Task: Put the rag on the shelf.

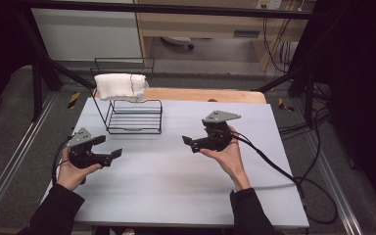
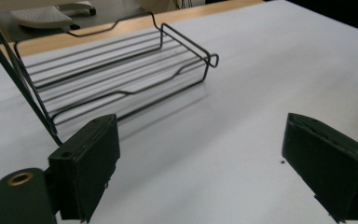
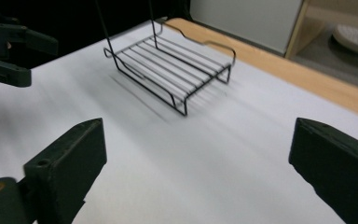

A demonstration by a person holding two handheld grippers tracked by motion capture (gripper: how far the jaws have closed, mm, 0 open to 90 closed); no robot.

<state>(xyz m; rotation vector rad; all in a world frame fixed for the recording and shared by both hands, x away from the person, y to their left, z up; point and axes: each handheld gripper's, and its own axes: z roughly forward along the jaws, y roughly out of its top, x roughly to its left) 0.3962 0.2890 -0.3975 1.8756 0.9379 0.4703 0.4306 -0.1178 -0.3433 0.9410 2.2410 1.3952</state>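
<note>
Left gripper (image 1: pixel 108 147) held at 8 o'clock on grey table (image 1: pixel 176 186), jaws spread wide, nothing between. Right gripper (image 1: pixel 190 142) held just right of centre, jaws likewise wide apart, nothing gripped. Two-tier black wire rack (image 1: pixel 134 117) seen at 11 o'clock, near both grippers but untouched. Folded white towel (image 1: pixel 121 86) laid on upper tier, red stitching noted. No legible writing or brand seen.
</note>
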